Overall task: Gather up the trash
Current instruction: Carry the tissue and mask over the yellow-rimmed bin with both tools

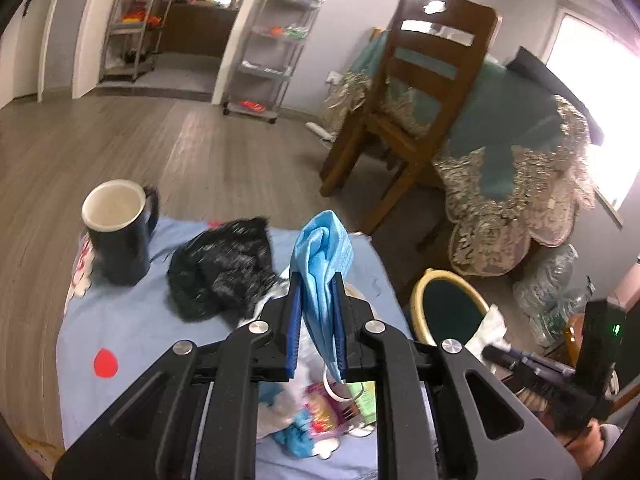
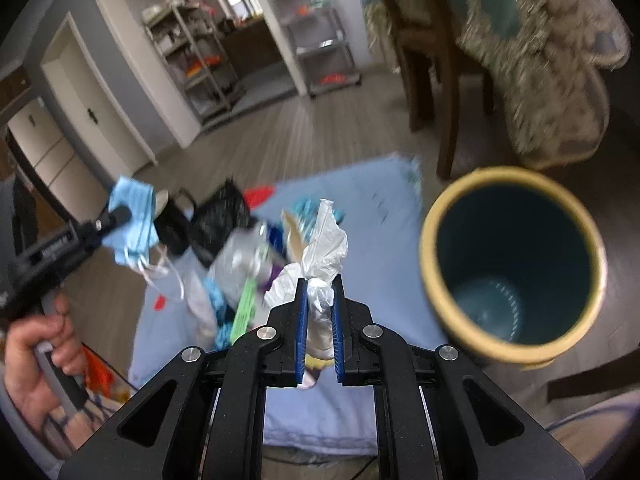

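The bin (image 2: 514, 264) stands open-mouthed on the floor to the right of your right gripper (image 2: 320, 300) and a little ahead of it, beside the blue cloth (image 2: 360, 216), probably so either hand can drop into it with a short swing. The rest of the trash (image 2: 248, 268) lies heaped on the cloth just ahead and left of that gripper, with the mug (image 1: 118, 236) and a black bag (image 1: 224, 268) farther off.

Your left gripper (image 1: 318, 308) is clamped on a blue mask (image 1: 324, 256), clear of the heap. The mask's long axis runs along the fingers, its bunched end pointing up and forward, an ear loop dangling below.

Your right gripper is clenched on a white wrapper (image 2: 324, 248); it too lies along the fingers, its free end pointing forward and up.
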`<action>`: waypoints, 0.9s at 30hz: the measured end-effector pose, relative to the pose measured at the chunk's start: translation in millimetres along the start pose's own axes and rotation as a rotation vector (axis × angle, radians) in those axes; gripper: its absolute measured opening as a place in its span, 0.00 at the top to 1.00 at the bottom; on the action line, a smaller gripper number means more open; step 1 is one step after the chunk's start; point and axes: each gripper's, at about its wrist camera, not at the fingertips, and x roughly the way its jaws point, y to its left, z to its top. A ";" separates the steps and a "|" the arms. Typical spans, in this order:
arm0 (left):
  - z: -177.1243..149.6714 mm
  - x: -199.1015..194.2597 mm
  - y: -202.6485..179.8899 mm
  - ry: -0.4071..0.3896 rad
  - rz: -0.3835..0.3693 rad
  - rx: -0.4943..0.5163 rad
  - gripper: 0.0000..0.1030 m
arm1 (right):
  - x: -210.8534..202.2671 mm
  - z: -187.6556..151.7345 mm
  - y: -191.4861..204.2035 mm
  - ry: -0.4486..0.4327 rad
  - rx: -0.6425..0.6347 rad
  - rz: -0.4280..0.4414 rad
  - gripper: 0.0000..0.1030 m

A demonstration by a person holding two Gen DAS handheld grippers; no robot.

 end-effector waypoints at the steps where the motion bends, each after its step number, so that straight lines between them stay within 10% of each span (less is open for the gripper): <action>1: 2.8 -0.3 -5.8 -0.001 -0.008 0.008 0.87 | -7.9 9.7 -5.6 -0.013 0.012 -0.005 0.88; 15: 18.7 70.7 -157.5 0.092 -0.207 0.185 0.87 | -76.9 81.6 -92.2 -0.049 -0.018 -0.165 0.88; 27: -29.4 176.1 -239.6 0.262 -0.217 0.319 0.87 | -30.1 67.2 -189.3 0.130 0.057 -0.187 0.88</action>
